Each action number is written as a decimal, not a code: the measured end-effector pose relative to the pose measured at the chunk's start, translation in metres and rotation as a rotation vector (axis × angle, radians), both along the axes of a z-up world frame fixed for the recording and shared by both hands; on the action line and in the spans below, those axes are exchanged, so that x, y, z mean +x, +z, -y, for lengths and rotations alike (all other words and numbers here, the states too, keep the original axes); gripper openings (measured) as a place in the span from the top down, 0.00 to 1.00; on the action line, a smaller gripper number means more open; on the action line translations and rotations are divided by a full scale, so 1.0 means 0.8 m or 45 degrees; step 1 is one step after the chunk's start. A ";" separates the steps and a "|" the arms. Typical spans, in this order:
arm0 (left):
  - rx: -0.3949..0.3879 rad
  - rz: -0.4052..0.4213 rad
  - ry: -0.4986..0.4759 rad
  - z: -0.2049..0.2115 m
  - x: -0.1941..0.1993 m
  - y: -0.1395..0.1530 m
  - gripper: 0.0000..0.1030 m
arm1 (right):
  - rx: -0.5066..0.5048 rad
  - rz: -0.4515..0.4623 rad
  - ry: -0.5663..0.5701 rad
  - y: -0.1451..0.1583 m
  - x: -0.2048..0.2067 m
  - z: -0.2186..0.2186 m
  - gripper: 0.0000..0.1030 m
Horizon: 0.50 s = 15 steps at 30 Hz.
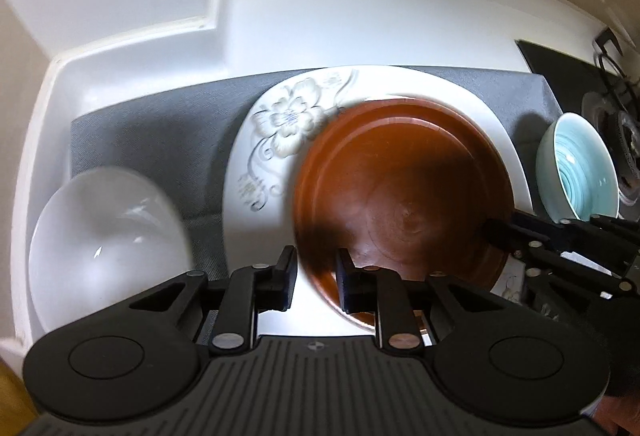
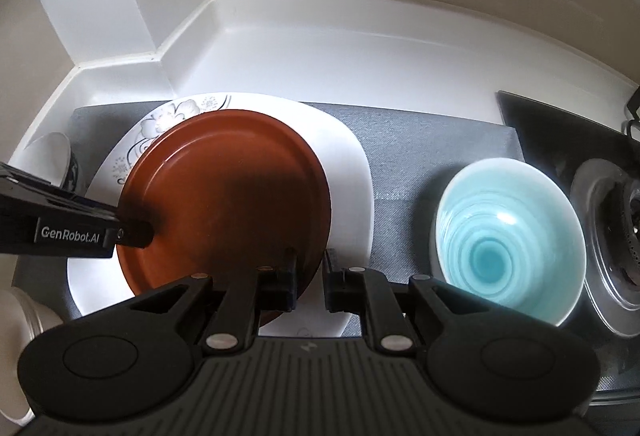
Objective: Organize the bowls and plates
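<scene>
Brown plate (image 2: 224,196) rests on the white floral plate (image 2: 344,156) on the grey mat (image 2: 432,140), and we judge the step to be settling it squarely, so we should ease both grips off without dragging it. Our left gripper (image 1: 316,276) and right gripper (image 2: 310,278) each straddle its near rim, jaws slightly apart; whether they pinch it we cannot tell. Around us, the turquoise bowl (image 2: 508,236) sits just right, the white bowl (image 1: 104,244) left, the stove burner (image 2: 612,236) far right.

A grey mat (image 2: 432,140) lies on the white counter (image 2: 320,56), beside a black gas stove (image 2: 600,204).
</scene>
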<state>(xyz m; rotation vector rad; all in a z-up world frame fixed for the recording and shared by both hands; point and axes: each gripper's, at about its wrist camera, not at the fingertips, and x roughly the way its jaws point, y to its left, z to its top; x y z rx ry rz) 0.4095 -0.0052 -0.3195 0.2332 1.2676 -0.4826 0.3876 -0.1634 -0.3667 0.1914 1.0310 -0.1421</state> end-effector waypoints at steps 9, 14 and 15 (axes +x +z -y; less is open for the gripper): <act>-0.217 0.222 0.237 -0.148 -0.044 0.079 0.31 | 0.140 0.193 -0.044 0.053 -0.039 0.002 0.46; -0.186 0.289 0.390 -0.214 -0.049 0.058 0.29 | 0.216 0.222 0.122 0.058 -0.013 -0.051 0.38; -0.192 0.250 0.404 -0.221 -0.046 0.049 0.33 | 0.221 0.220 0.160 0.055 -0.004 -0.064 0.38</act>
